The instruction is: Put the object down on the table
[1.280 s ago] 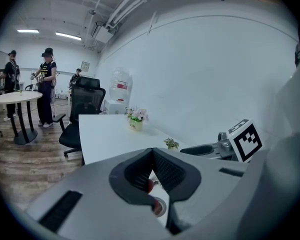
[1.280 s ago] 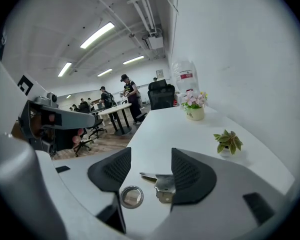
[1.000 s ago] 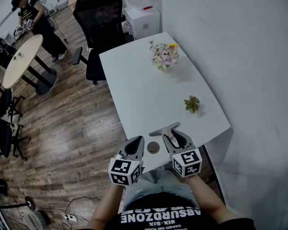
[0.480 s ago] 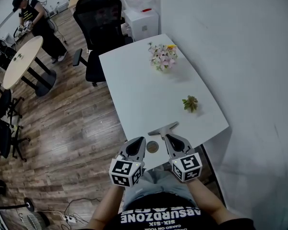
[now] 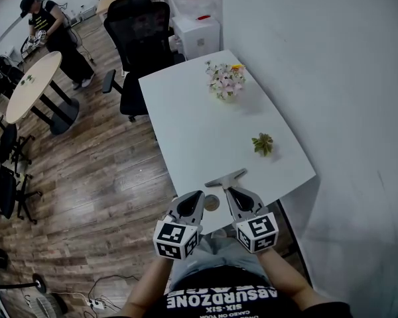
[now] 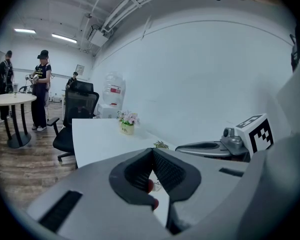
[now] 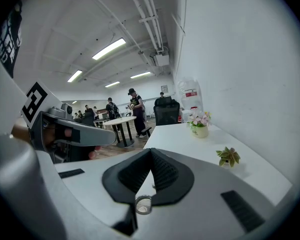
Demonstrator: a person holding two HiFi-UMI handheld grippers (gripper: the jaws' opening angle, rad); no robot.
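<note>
A small round jar (image 5: pixel 211 203) with a brownish top stands on the white table (image 5: pixel 199 131), close to its near edge and between my two grippers. The right gripper view shows that jar (image 7: pixel 143 204) low down, under the jaws. My left gripper (image 5: pixel 198 195) hangs just left of the jar, and its jaws (image 6: pixel 152 151) meet at the tips with nothing gripped. My right gripper (image 5: pixel 229 189) is just right of the jar, shut and empty, with its tips (image 7: pixel 151 151) together. A flat grey bar (image 5: pixel 227 177) lies on the table just beyond the right tips.
A pot of pale flowers (image 5: pixel 226 79) stands at the table's far end, and a small green plant (image 5: pixel 263 143) sits near the right edge by the white wall. A black office chair (image 5: pixel 136 32) stands at the far left corner. A person (image 5: pixel 50 28) stands by a round table (image 5: pixel 30 85).
The right gripper's jaws have closed from an open stance. Both grippers have shifted only slightly, and the jar stays on the table.
</note>
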